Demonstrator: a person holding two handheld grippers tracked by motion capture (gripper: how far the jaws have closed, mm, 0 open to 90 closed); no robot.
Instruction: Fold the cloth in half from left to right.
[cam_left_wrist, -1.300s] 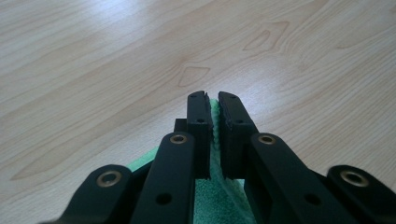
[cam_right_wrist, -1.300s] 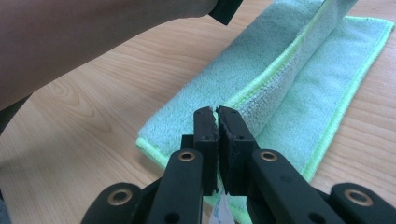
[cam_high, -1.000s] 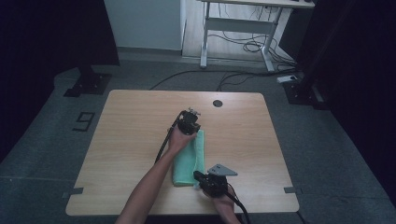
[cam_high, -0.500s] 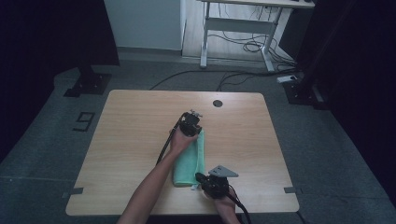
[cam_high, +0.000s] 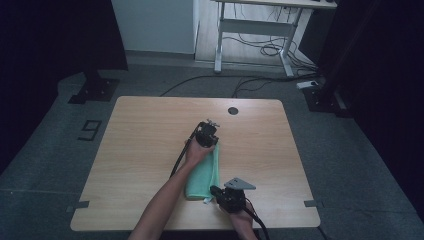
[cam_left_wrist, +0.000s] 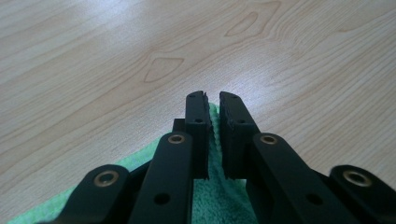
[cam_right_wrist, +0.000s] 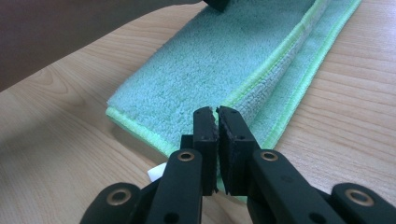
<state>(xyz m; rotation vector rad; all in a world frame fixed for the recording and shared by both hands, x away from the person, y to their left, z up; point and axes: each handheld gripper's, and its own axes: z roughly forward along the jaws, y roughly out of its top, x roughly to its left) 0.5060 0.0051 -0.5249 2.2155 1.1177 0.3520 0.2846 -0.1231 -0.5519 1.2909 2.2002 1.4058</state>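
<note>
A green microfibre cloth (cam_high: 204, 174), folded into a long strip, lies on the wooden worktop (cam_high: 140, 145) a little toward 5 o'clock of its centre, running from about 12 o'clock at its far end to 6 o'clock at its near end.

The left gripper (cam_high: 206, 134) sits at the cloth's far end. In the left gripper view its jaws stand almost together with a narrow slit between them, and the cloth's far corner (cam_left_wrist: 215, 186) lies under and between them; whether the pads actually pinch the fabric cannot be told.

The right gripper (cam_high: 226, 196) is at the cloth's near end, at 5 o'clock of it. In the right gripper view its jaws are pressed together over the cloth's near hem (cam_right_wrist: 261, 74), with a white label (cam_right_wrist: 156, 173) just beside them.
</note>
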